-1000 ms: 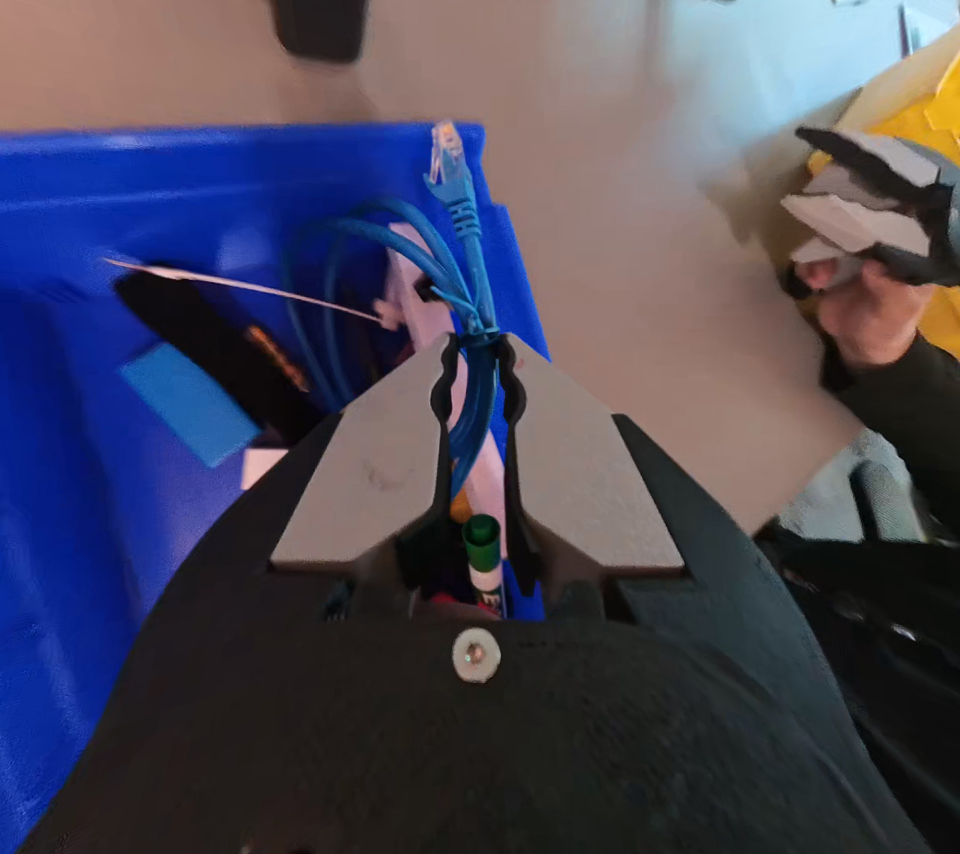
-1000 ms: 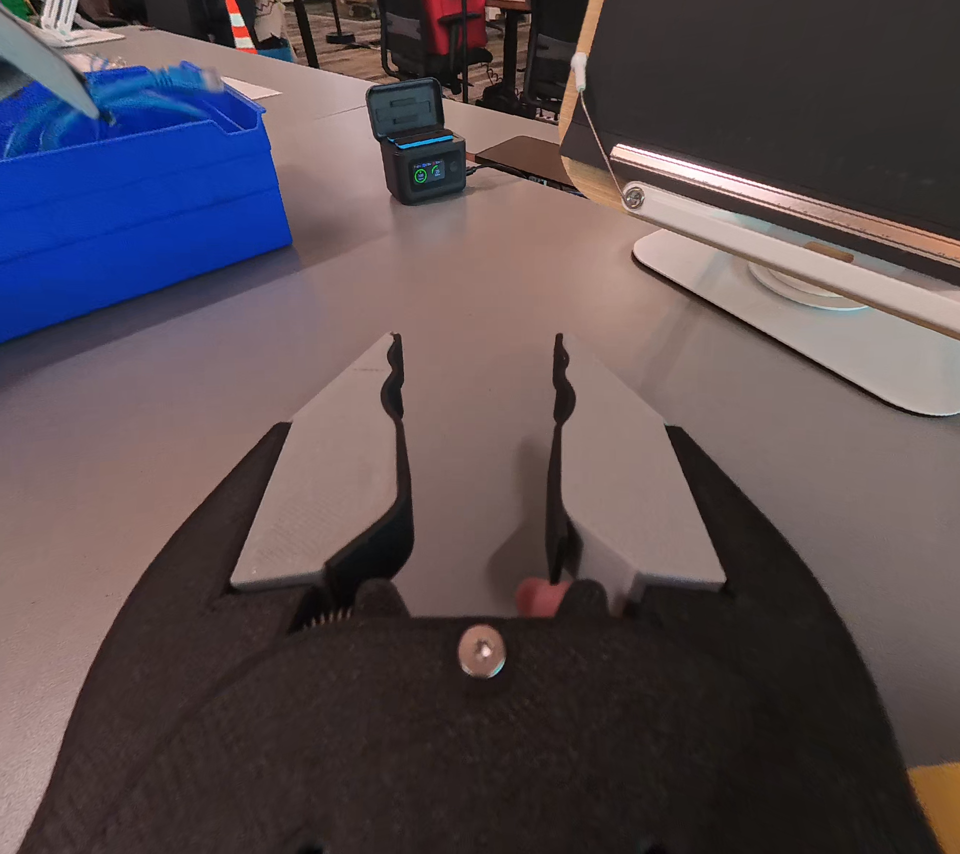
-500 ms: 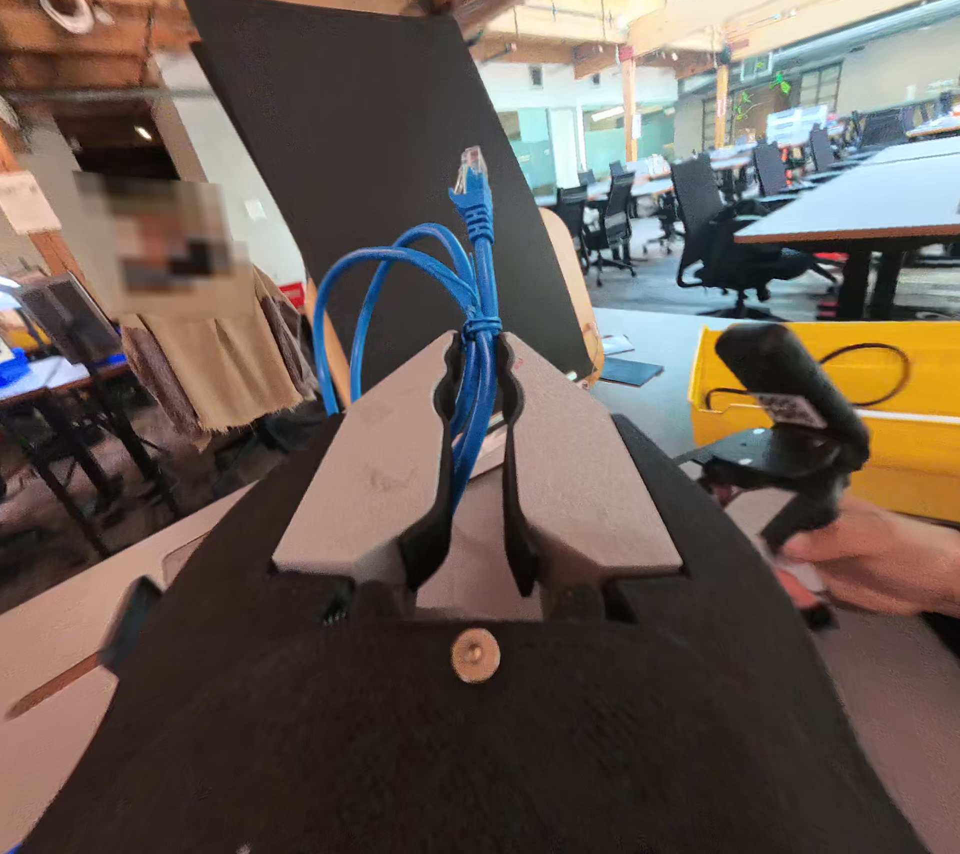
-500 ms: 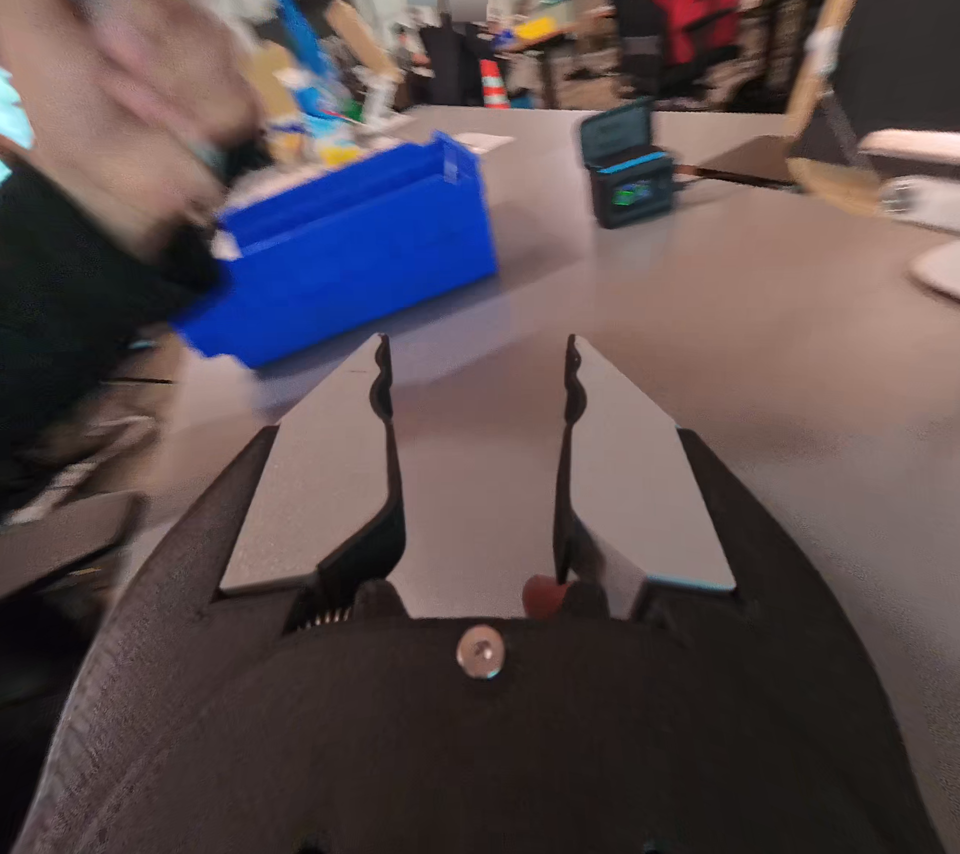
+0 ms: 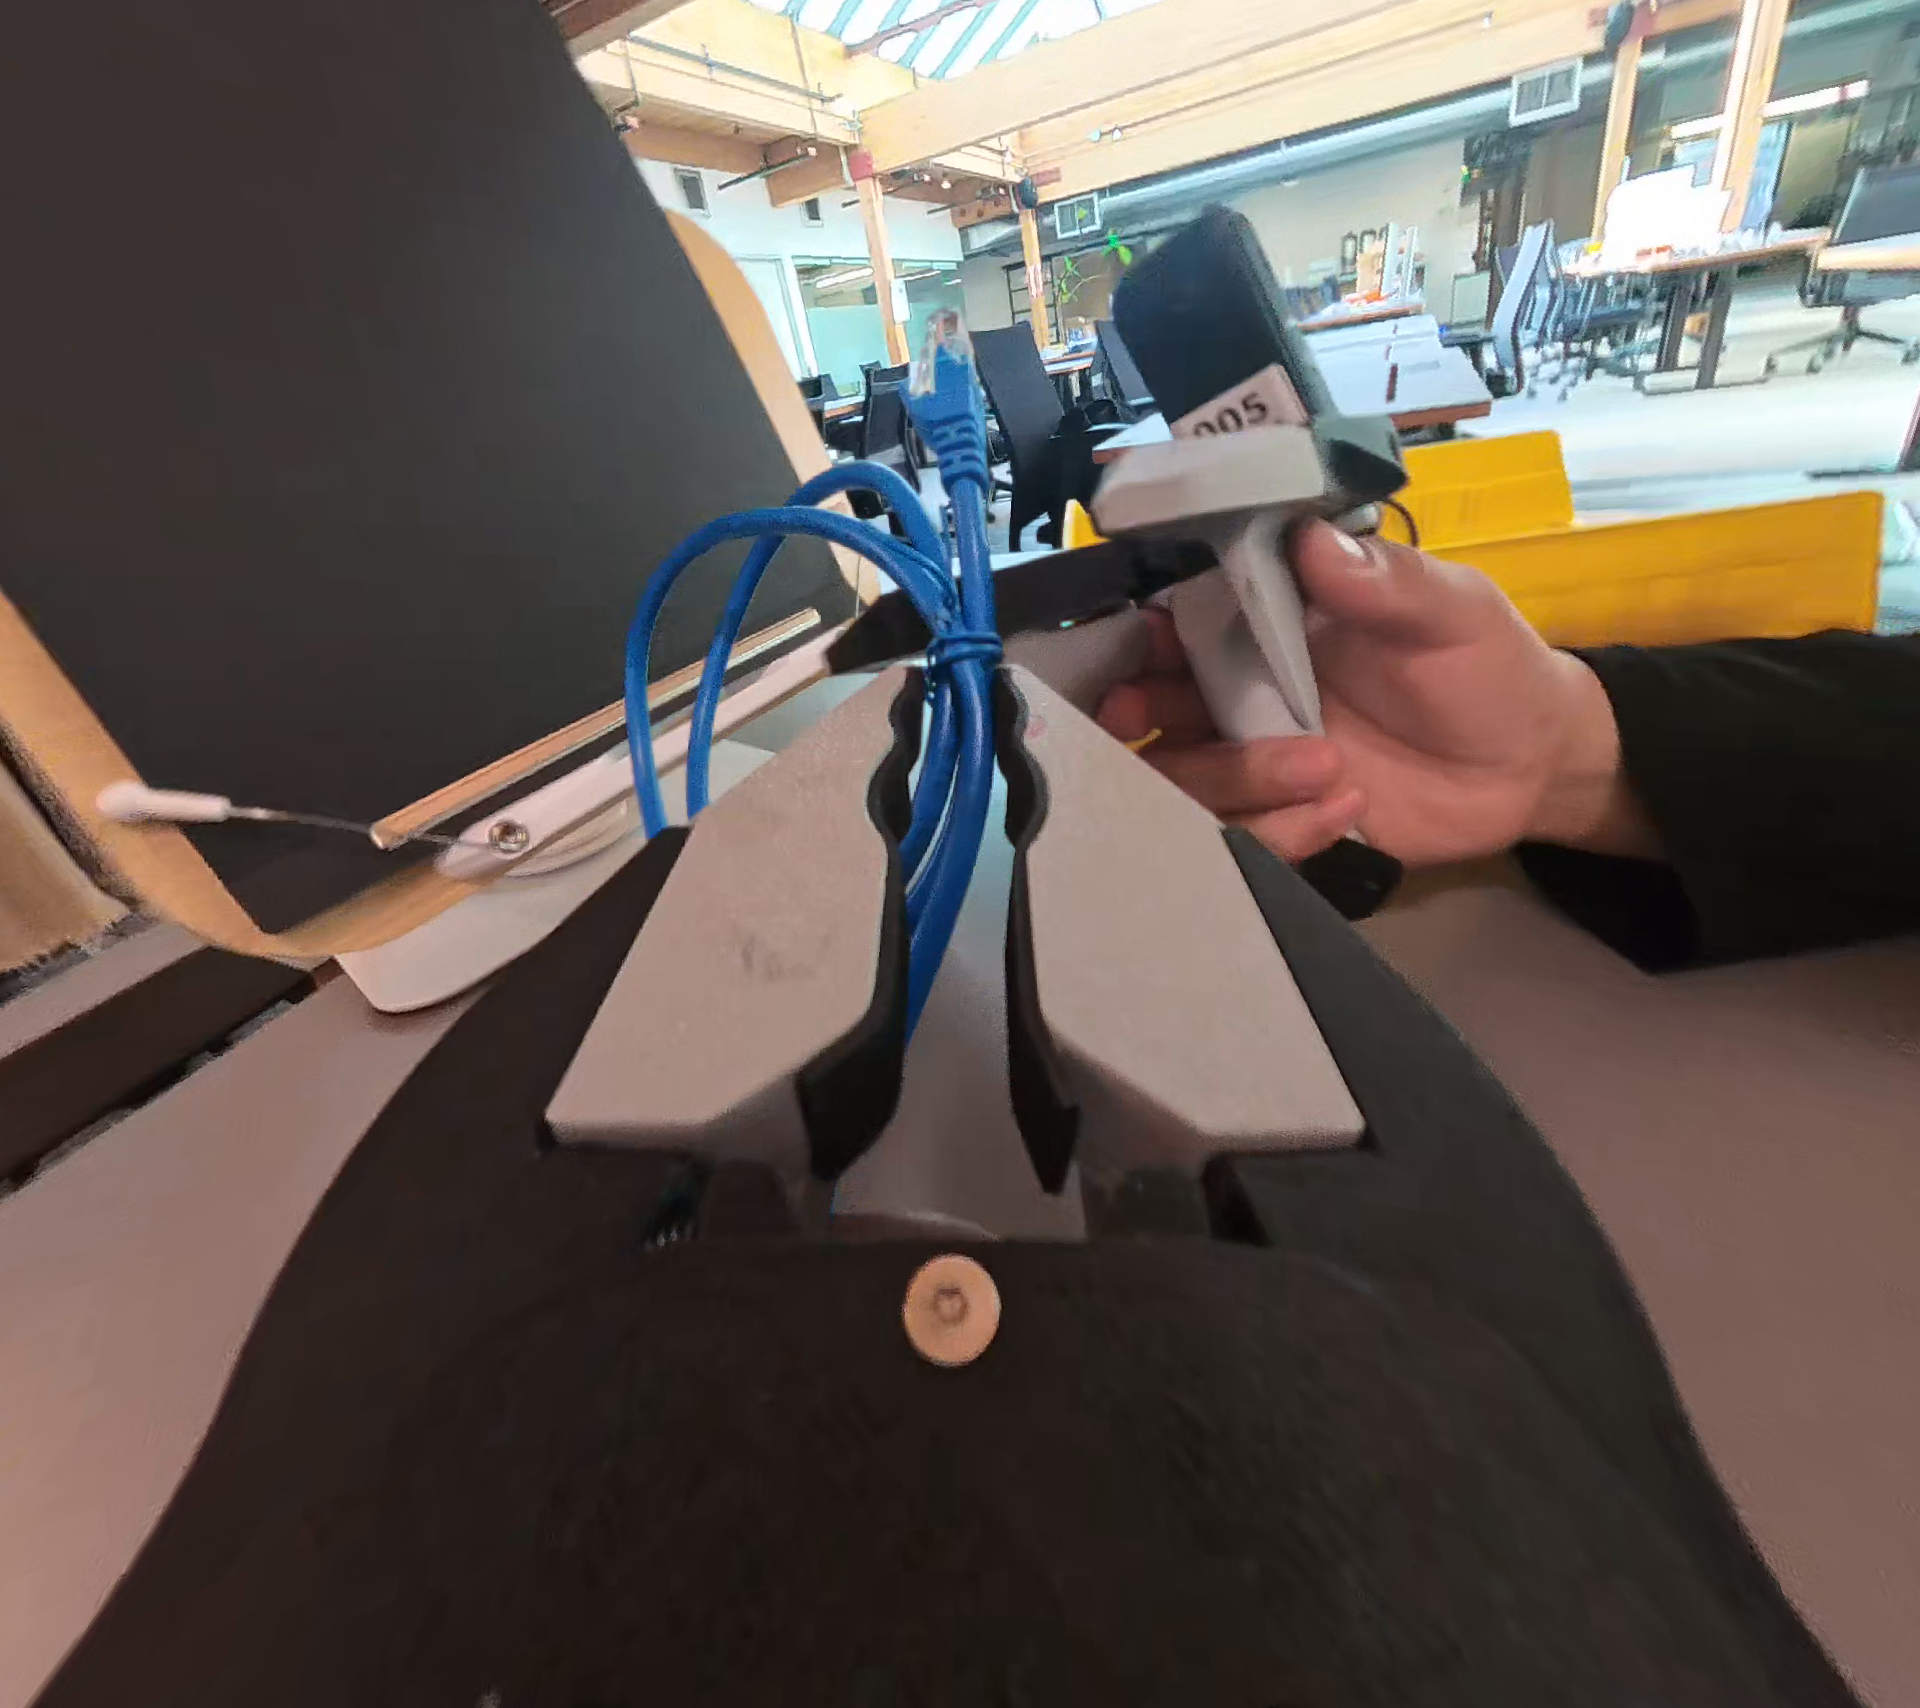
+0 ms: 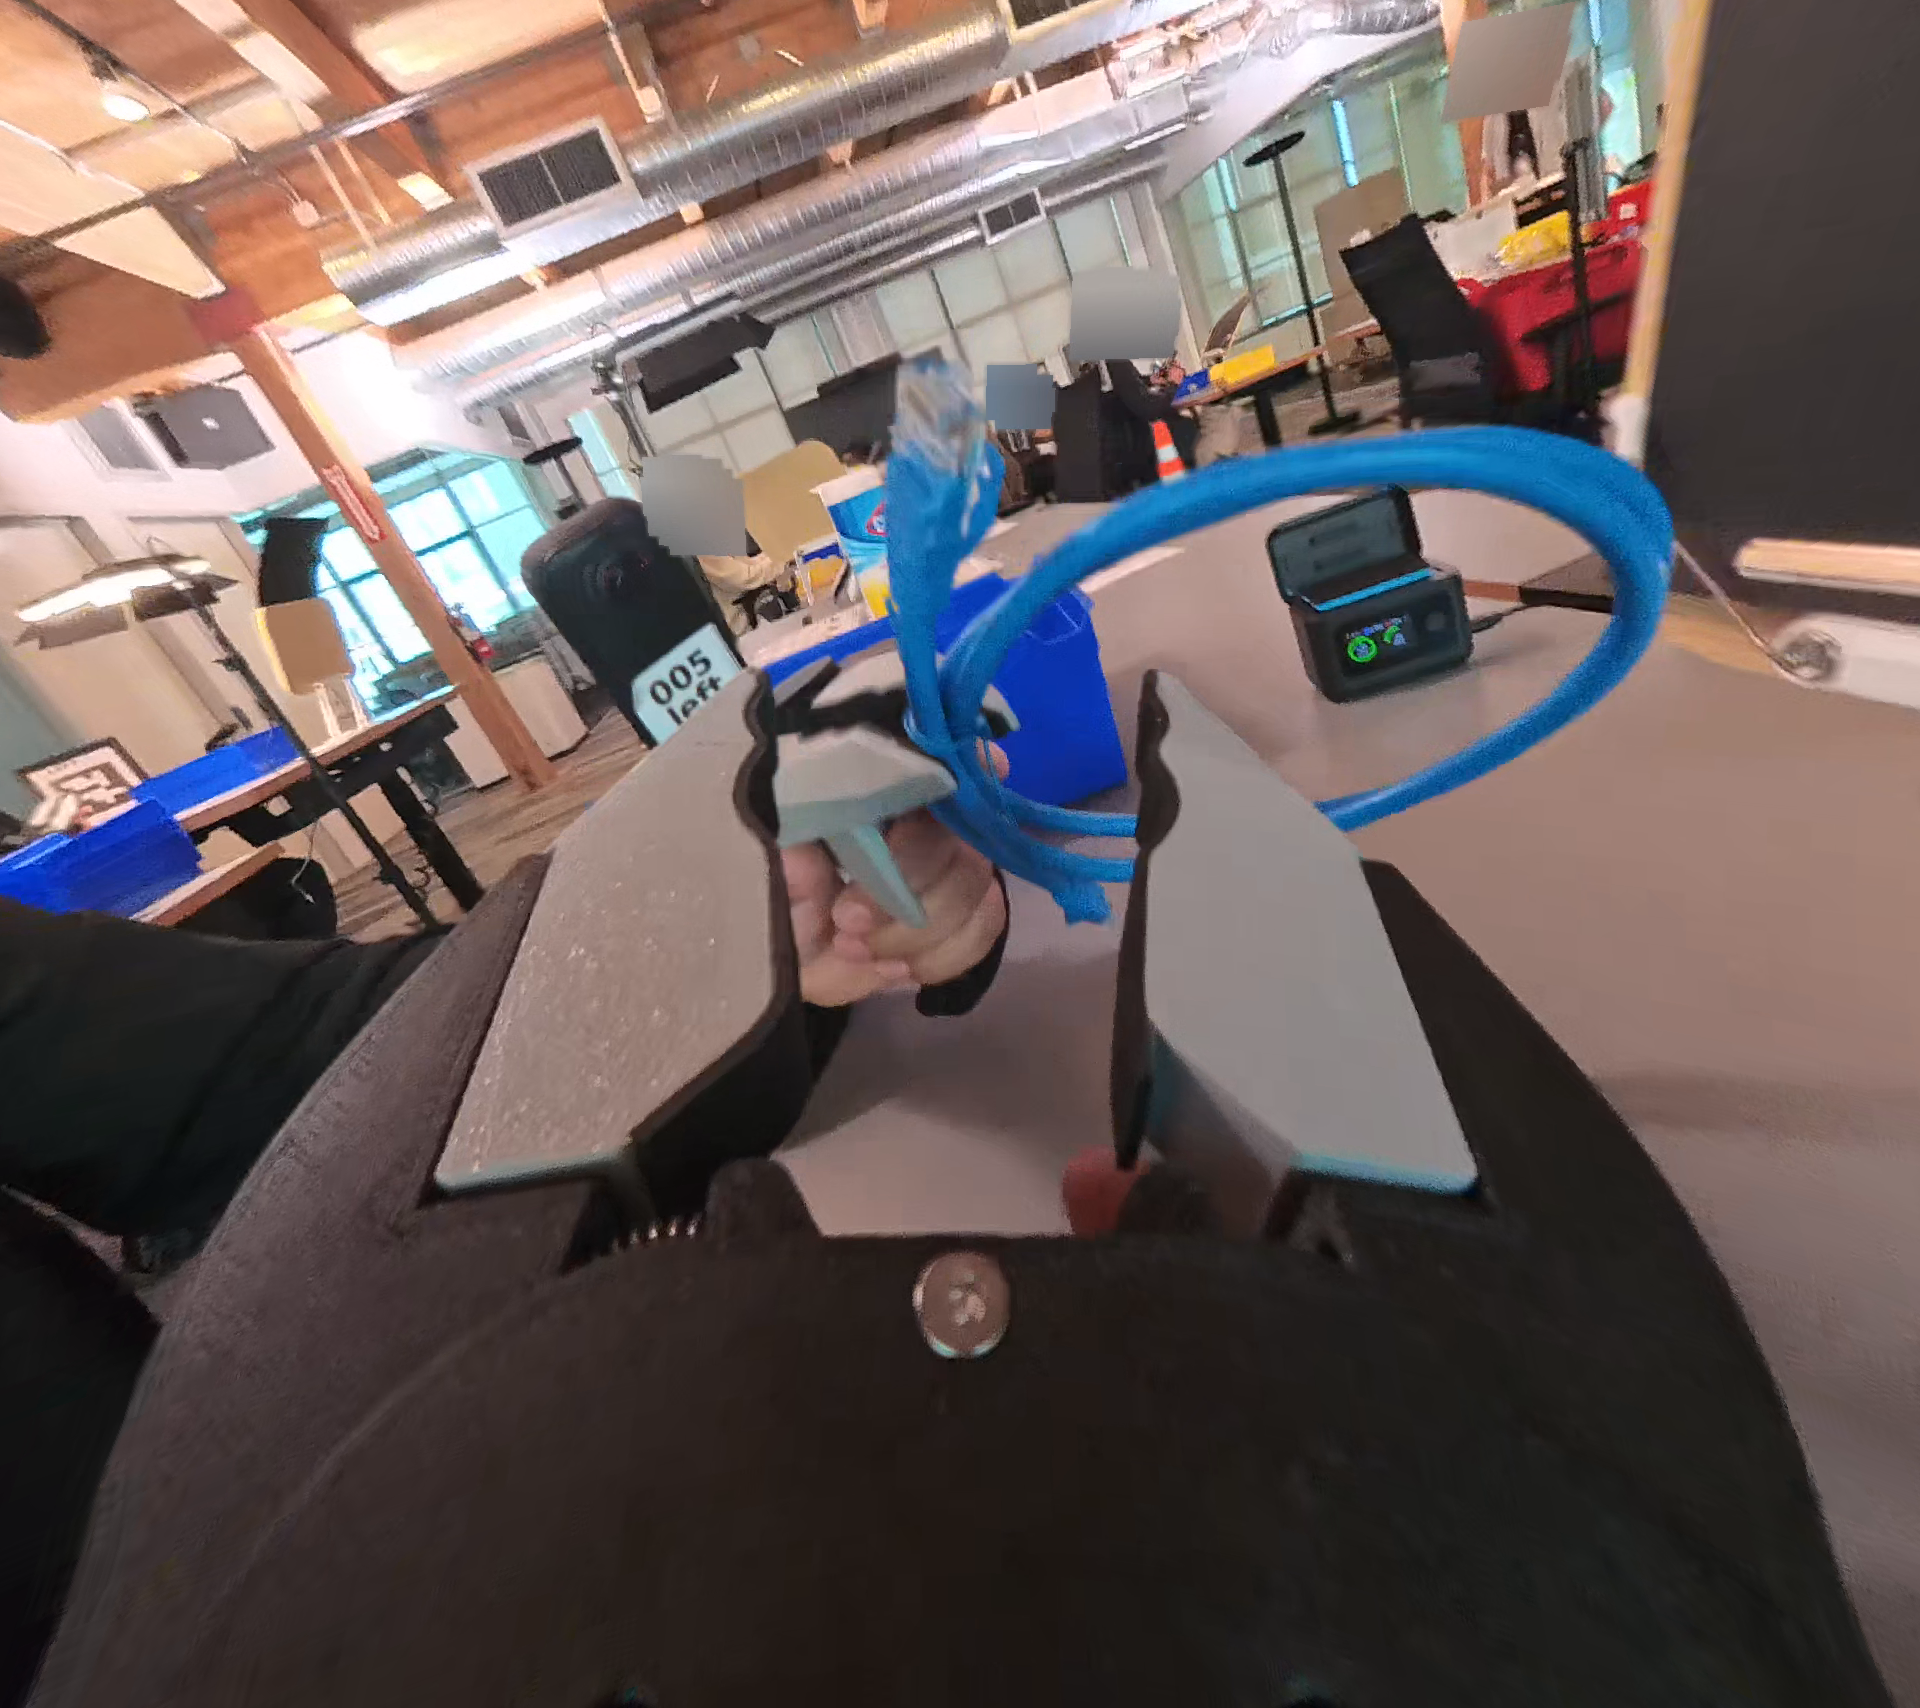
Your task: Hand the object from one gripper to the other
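Left wrist view, left to right: large black panel with a tan wooden edge [image 5: 312, 308] fills the left side, standing on a white base [image 5: 447, 952] on the grey desk [image 5: 156, 1243]. Centre: left gripper [image 5: 954, 702], grey wedge fingers with black wavy pads, pinches the coiled blue network cable [image 5: 961, 785] bound by a blue tie. Loops fan out left of the fingertips; the clear-tipped plug points up, above the tips. Cable hangs clear of the desk. Right of it: right gripper [image 5: 1049, 609], held by a hand [image 5: 1455, 723] in a black sleeve, its near tip just beside the tied part of the cable. Behind the hand: yellow plastic bin [image 5: 1714, 557] toward the desk's far right edge.

Right wrist view, left to right: black sleeve at the left edge, then the left gripper [image 6: 935, 744] and its hand [image 6: 894, 920] seen between the right gripper's fingers. Right gripper [image 6: 951, 702] jaws spread wide, nothing pinched. Cable [image 6: 1351, 619] bundle sits between its fingertips, nearer the right one; contact unclear. Big loop swings right, past the right finger. Behind: blue plastic bin [image 6: 1049, 723] on the desk, then a small open black case with a lit screen [image 6: 1371, 619] farther right, near the desk's far edge.
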